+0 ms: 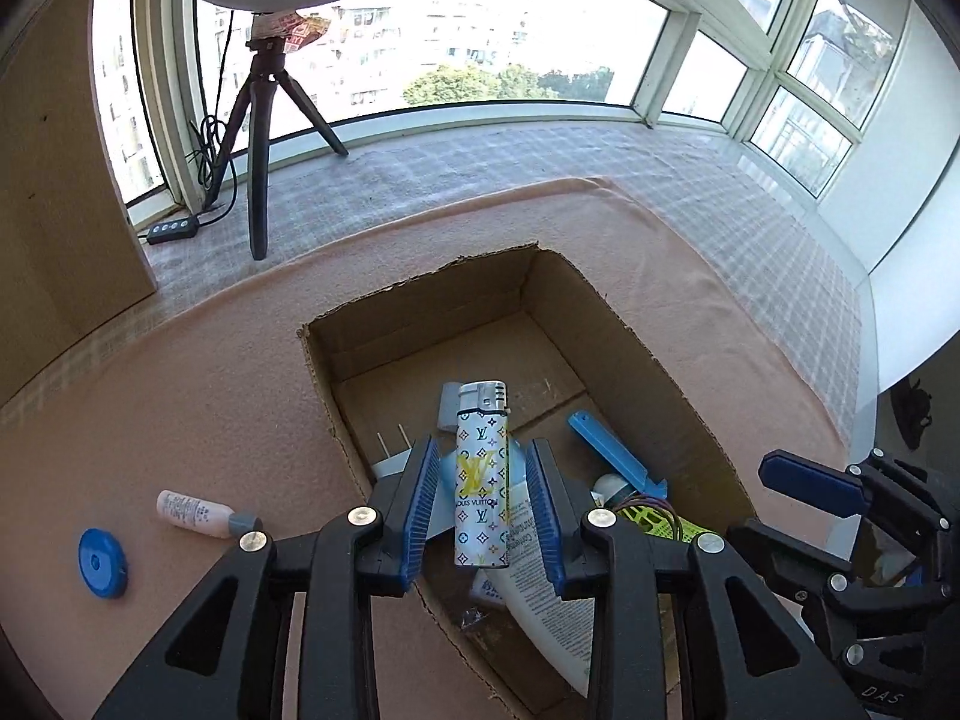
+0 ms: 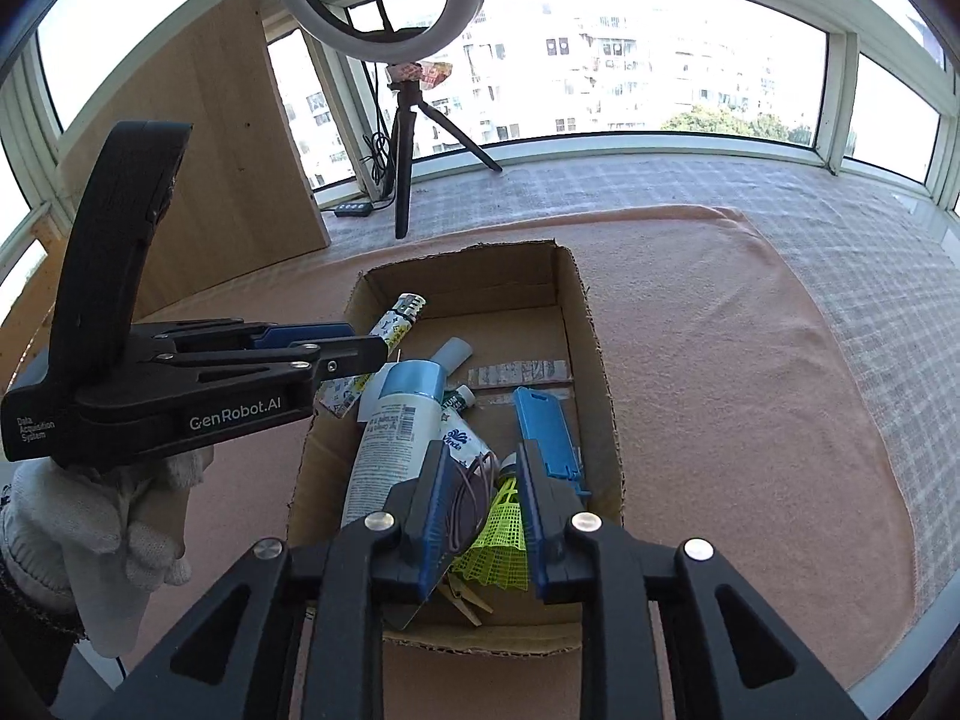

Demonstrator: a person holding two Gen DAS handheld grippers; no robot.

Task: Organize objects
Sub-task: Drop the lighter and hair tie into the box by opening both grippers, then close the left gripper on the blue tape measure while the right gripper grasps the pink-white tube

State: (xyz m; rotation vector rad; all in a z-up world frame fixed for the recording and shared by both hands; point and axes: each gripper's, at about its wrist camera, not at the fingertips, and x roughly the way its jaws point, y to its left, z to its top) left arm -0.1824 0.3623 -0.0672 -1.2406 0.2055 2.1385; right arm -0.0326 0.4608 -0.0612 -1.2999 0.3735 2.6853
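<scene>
Between the jaws of the left gripper (image 1: pixel 480 498), a patterned lighter (image 1: pixel 482 480) is seen standing almost upright above the near end of the cardboard box (image 1: pixel 420 324). The jaws are set narrowly apart, and a gap is visible on each side of the lighter, so it is judged to be no longer pinched. The lighter is judged to be light, stiff and glossy, hence slippery. It would best be taken across its flat sides at mid-body, below the metal head.

The right gripper (image 2: pixel 483 510) is likewise angled down into the box, with its jaws partly open and nothing clamped. A loop of hair ties (image 2: pixel 465 492) is seen close against the inner face of one jaw, and a green shuttlecock (image 2: pixel 501 546) lies below. Whether the loop touches that jaw cannot be told. In the right wrist view, the left gripper is carried by a gloved hand (image 2: pixel 102 540) and is pointed in over the box rim from the side.

Further in, a white tube (image 2: pixel 384 444) and a blue plastic tool (image 2: pixel 546 426) are already lodged in the box. On the pink cloth (image 1: pixel 180 390) beside it, a small bottle (image 1: pixel 195 513) and a blue disc (image 1: pixel 102 562) are left outside. The bottle is round and is likely to roll, so a grip across its body is suggested. The flat disc would have to be pinched by its edges.

At the far window, a tripod (image 1: pixel 264 138) is set.
</scene>
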